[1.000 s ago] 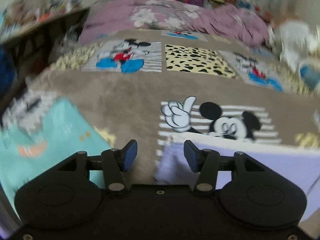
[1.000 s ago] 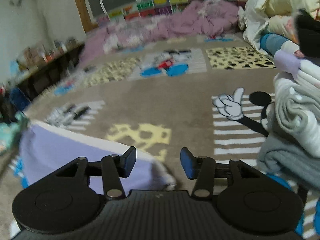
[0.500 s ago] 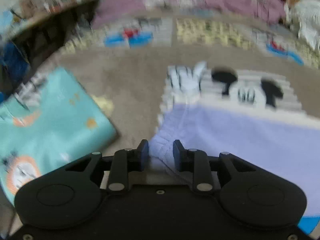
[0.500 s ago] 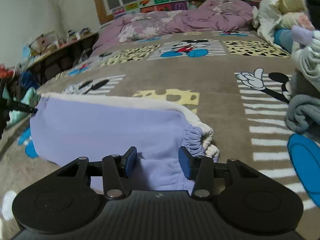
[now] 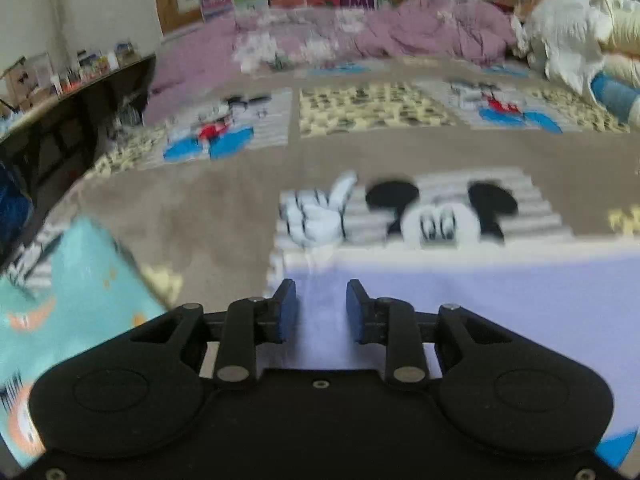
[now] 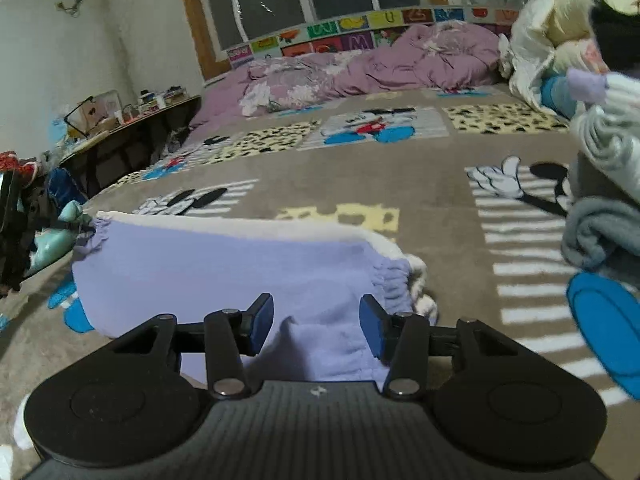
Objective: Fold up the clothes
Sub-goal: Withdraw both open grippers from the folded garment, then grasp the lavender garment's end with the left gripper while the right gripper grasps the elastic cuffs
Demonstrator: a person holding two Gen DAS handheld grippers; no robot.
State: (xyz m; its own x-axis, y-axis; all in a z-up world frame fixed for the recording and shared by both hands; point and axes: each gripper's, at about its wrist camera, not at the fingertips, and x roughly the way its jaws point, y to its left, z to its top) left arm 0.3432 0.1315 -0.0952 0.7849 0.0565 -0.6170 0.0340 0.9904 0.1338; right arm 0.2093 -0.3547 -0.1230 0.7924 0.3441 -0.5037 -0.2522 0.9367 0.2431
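Right gripper (image 6: 316, 322) straddles lavender garment (image 6: 224, 264)

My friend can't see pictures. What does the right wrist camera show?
A lilac garment lies spread on a brown cartoon-mouse blanket, with the open right gripper at its near edge, cloth between the fingers. A pile of folded clothes sits on the right, and a purple quilt is bunched under the window.

- Left gripper (image 5: 321, 306): black body, two round housings, silver pivot screws, blue finger pads (image 5: 289, 312).
- Right gripper (image 6: 316, 328): black, ribbed centre plate, blue pads (image 6: 262, 322).
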